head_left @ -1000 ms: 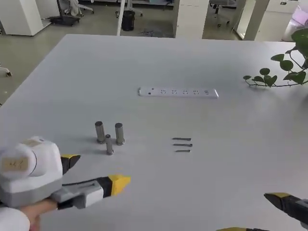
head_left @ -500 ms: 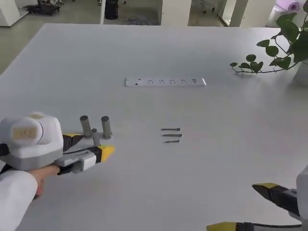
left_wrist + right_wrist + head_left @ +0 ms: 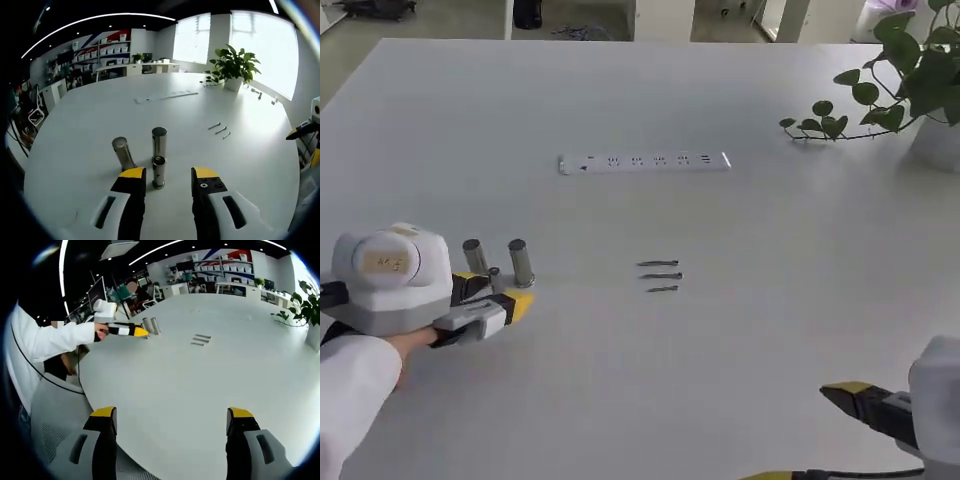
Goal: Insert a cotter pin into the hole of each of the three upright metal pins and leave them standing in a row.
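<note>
While the left gripper [image 3: 169, 173] hangs with jaws parted, the shortest metal pin [image 3: 159, 171] stands between their tips. The right gripper [image 3: 172, 412] gapes wide; three cotter pins [image 3: 660, 276] lie flat.

Metal pins [image 3: 520, 262] cluster left of cotter pins [image 3: 660, 276].

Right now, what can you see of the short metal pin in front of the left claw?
The short pin is a silvery metal cylinder with a dark top end, lower than the two taller pins behind it. It stands upright on the white table between the open jaws of the left claw, close to one jaw; contact is unclear. Its hole is not discernible.
</note>
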